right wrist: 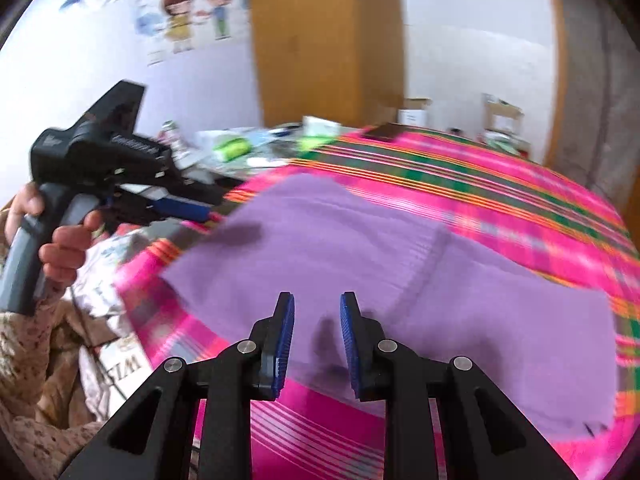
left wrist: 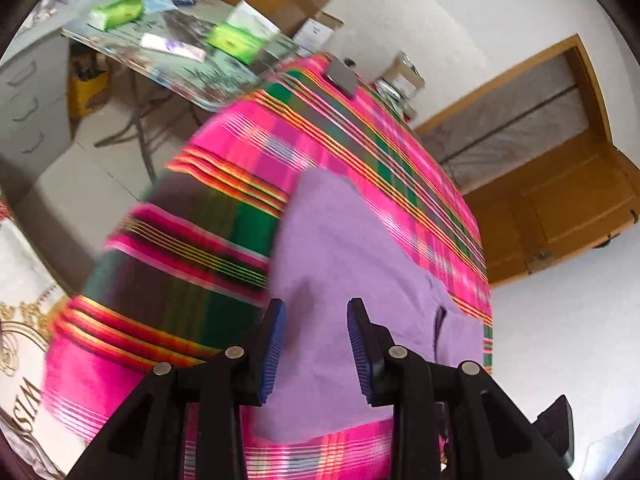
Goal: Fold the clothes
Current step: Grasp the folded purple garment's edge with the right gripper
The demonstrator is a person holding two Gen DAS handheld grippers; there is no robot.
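A lilac knitted garment (left wrist: 340,264) (right wrist: 340,248) lies flat and folded on a table covered with a pink, green and orange striped cloth (left wrist: 248,152) (right wrist: 480,172). My left gripper (left wrist: 316,312) hovers open just above the garment's near edge, nothing between its blue pads. In the right wrist view my right gripper (right wrist: 317,306) is open over the garment's near edge, empty. That same view shows the left gripper (right wrist: 200,212) at the left, held by a hand (right wrist: 60,248), its tip near the garment's left corner.
A glass table (left wrist: 168,52) with green packs, papers and small items stands beyond the striped cloth. A dark flat object (left wrist: 340,74) (right wrist: 386,130) lies at the cloth's far edge. Printed fabric (right wrist: 116,264) and a patterned sleeve (right wrist: 48,380) sit at the left. A wooden door (left wrist: 560,184) is nearby.
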